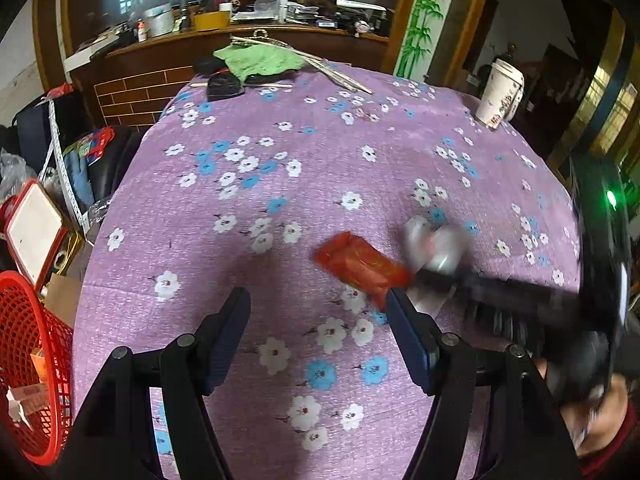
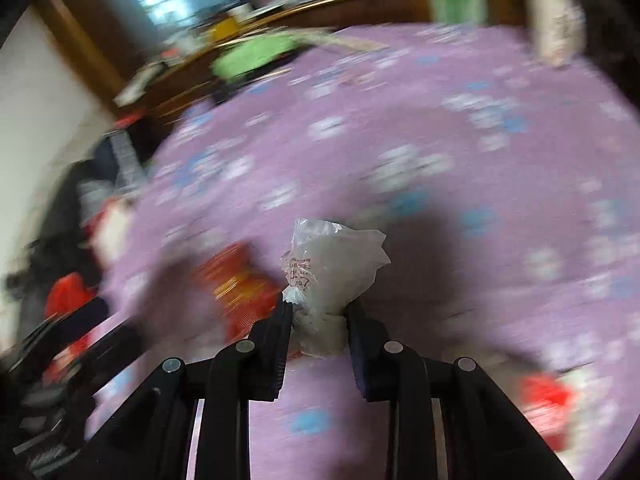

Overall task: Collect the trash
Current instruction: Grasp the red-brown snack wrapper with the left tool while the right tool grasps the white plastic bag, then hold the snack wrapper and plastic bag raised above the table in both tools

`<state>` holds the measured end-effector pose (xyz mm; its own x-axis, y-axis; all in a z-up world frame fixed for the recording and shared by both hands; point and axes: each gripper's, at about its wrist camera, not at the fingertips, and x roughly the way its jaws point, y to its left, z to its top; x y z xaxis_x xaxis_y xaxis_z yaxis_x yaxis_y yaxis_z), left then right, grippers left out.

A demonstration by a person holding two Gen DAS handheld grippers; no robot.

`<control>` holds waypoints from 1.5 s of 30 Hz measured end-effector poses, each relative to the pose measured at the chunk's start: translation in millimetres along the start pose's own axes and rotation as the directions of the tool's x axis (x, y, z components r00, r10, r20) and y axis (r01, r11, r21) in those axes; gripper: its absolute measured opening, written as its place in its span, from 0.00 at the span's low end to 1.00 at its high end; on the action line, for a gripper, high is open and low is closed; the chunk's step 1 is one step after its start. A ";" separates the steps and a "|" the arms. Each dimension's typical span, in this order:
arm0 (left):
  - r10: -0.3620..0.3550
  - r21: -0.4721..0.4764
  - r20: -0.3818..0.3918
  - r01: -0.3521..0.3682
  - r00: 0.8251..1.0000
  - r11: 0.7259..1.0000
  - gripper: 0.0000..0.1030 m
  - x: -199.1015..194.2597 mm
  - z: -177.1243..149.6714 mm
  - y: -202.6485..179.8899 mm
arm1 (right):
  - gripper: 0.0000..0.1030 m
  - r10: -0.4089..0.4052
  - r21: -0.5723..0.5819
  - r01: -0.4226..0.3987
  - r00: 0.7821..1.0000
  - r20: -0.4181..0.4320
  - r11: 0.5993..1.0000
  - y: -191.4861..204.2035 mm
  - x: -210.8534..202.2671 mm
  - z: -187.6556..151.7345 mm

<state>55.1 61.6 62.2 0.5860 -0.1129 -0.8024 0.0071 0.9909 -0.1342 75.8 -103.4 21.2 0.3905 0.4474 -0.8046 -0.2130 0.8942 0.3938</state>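
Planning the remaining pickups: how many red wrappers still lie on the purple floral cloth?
2: one red wrapper mid-cloth near the left gripper; another, blurred, at the near right edge. Others may be hidden.

From my left camera, the middle of the purple flowered cloth (image 1: 280,168) is bare, so I see lots of room there. My left gripper (image 1: 318,340) hangs wide open with only cloth between its fingers. At lower right, my right gripper (image 1: 416,276) reaches across, and the red wrapper (image 1: 360,266) lies just beside it, so that side is crowded. A tall paper cup (image 1: 502,94) stands at upper right near the edge. At the top, a green cloth (image 1: 260,60), dark things and thin sticks (image 1: 340,72) block the far end. A red basket (image 1: 28,360) sits at lower left, off the cloth.
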 end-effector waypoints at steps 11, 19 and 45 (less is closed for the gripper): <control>0.015 -0.003 -0.017 -0.015 1.000 1.000 0.67 25.1 9.1 -10.1 | 0.28 -0.078 0.025 0.074 0.973 0.216 0.997 -25.2 -33.3 -4.7; 0.064 0.082 0.016 -0.065 0.998 0.995 0.45 44.8 11.0 -49.7 | 0.28 -0.209 0.073 0.197 0.943 0.260 0.978 -45.9 -44.3 1.6; -0.011 0.004 0.068 0.011 0.998 1.000 0.26 64.1 8.1 -19.4 | 0.28 -0.198 -0.045 0.218 0.942 0.272 0.975 -18.1 -36.9 -4.8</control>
<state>99.1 35.8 18.0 0.6397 -0.1185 -0.7594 0.0164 0.9899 -0.1406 61.0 -136.2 41.7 0.6532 0.2490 -0.7151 -0.1632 0.9685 0.1881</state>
